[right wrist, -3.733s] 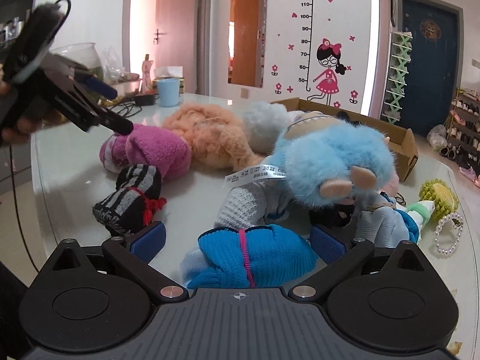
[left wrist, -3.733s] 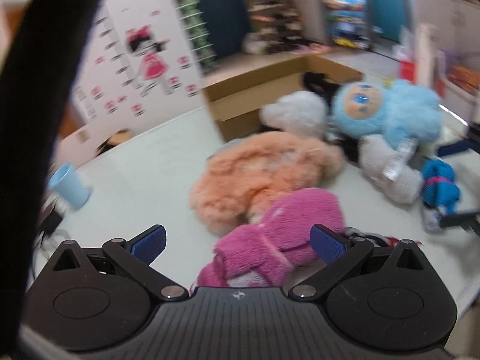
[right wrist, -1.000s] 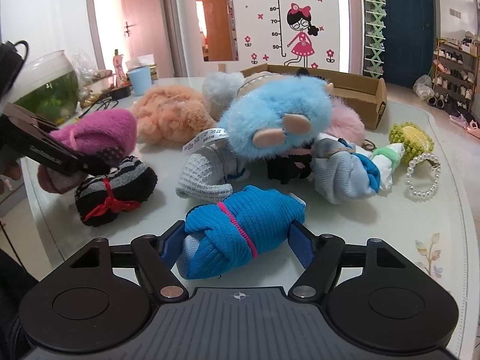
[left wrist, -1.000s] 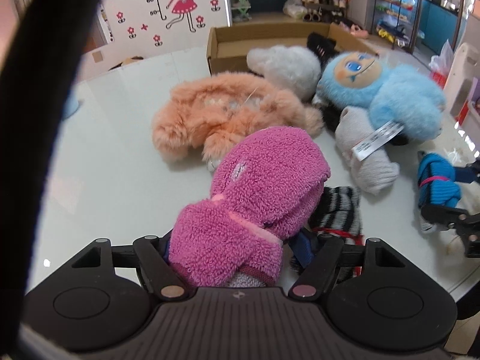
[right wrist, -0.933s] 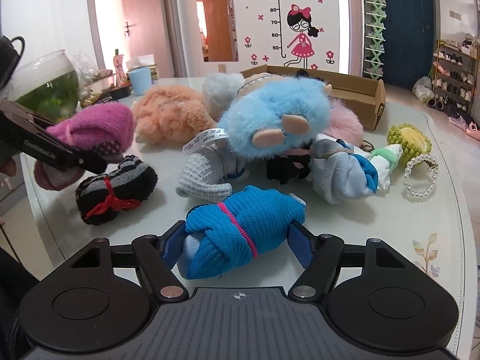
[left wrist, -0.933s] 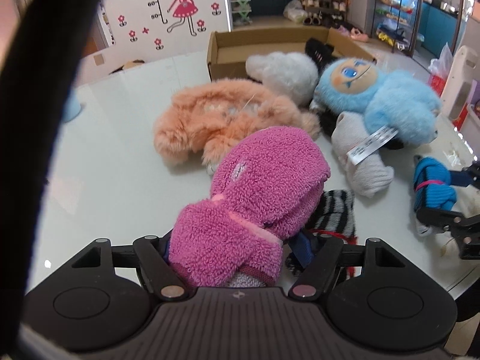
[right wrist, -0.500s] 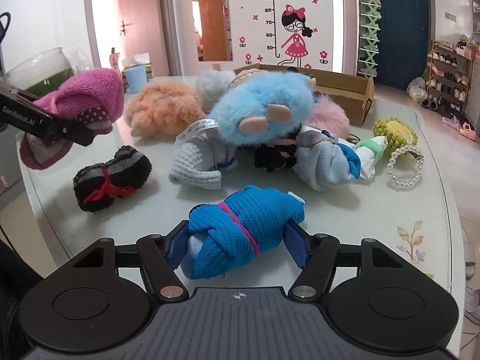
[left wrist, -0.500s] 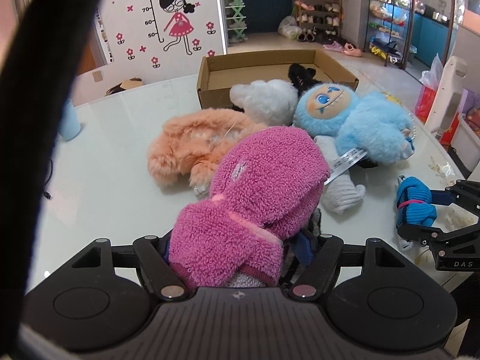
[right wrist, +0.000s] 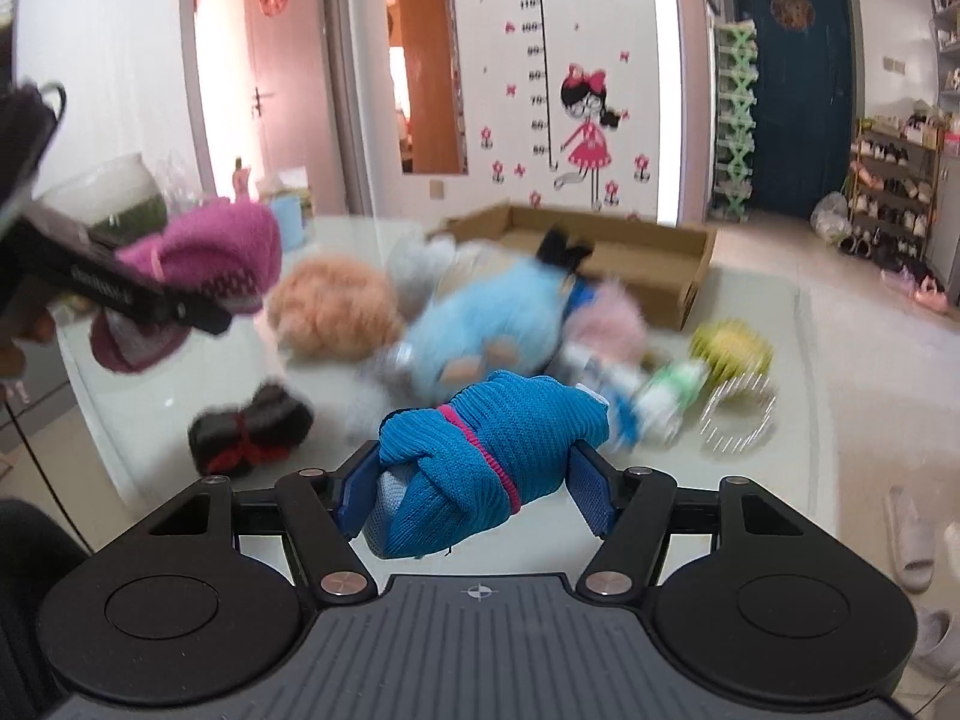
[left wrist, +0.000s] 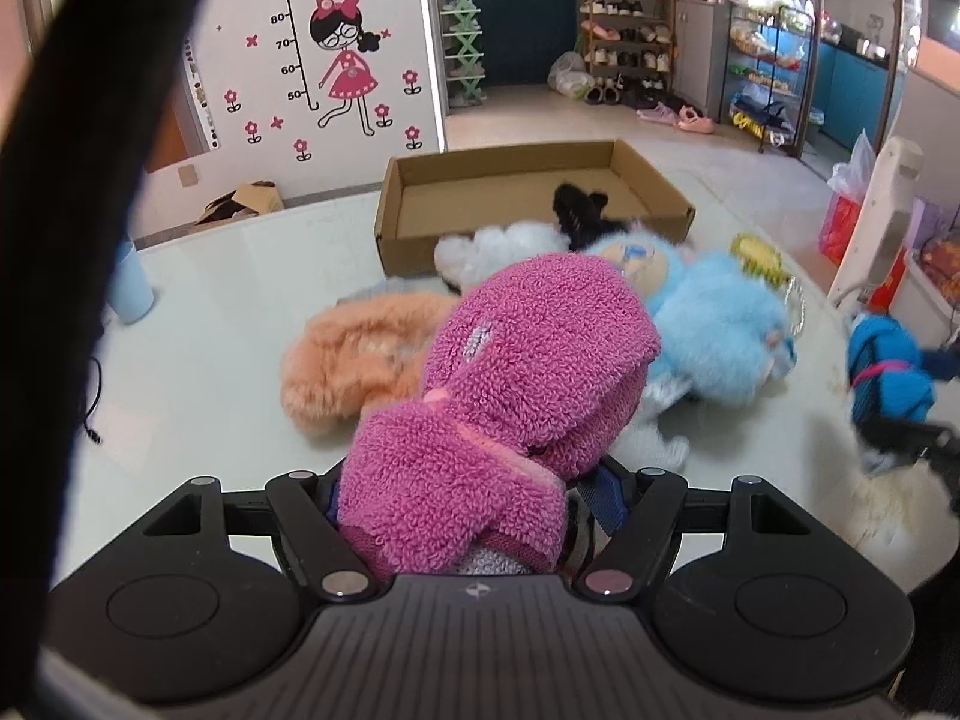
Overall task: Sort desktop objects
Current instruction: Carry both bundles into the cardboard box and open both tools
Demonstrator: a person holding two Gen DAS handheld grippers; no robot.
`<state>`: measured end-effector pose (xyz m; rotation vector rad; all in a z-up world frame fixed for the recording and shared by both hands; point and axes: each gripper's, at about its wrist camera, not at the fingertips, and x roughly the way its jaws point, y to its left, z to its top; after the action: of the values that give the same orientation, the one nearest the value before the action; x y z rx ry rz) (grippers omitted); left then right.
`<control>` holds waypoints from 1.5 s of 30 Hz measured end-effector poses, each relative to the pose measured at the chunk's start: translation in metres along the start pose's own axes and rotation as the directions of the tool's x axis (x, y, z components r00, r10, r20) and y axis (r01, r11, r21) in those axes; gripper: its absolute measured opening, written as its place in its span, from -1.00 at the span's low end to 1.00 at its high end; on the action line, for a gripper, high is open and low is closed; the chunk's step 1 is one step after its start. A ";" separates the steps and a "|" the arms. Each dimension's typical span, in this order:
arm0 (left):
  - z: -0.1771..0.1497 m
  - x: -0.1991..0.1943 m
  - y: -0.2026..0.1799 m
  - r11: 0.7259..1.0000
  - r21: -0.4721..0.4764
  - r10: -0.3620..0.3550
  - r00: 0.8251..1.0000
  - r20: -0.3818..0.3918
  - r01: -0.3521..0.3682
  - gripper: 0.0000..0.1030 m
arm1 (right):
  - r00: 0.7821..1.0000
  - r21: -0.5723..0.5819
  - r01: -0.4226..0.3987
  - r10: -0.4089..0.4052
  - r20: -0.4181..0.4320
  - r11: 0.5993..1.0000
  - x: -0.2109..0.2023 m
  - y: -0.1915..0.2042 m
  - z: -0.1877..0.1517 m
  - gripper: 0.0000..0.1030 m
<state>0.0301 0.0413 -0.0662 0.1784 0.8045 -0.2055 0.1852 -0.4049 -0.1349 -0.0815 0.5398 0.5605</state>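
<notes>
Pink sock roll (left wrist: pixel 510 396) in left tongs (left wrist: pixel 474 498)

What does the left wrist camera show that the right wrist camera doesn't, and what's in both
Only the left wrist view shows the inside floor of the cardboard box.

Only the right wrist view shows the black striped sock bundle tied in red, the pearl bracelet and the glass bowl.

Both show the pink fuzzy bundle clamped in the left gripper, the blue knit bundle clamped in the right gripper, the light blue plush doll and the peach plush.
</notes>
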 end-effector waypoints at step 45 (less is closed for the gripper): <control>0.233 0.351 0.025 0.987 -0.139 0.045 0.972 -0.230 -0.079 0.34 | 0.970 -0.283 0.013 -0.081 -0.231 0.959 0.405 -0.093 0.193 0.39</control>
<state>0.4353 -0.0290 -0.1619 0.0876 1.0362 -0.0659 0.6125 -0.2461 -0.1812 -0.4354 0.6898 0.5806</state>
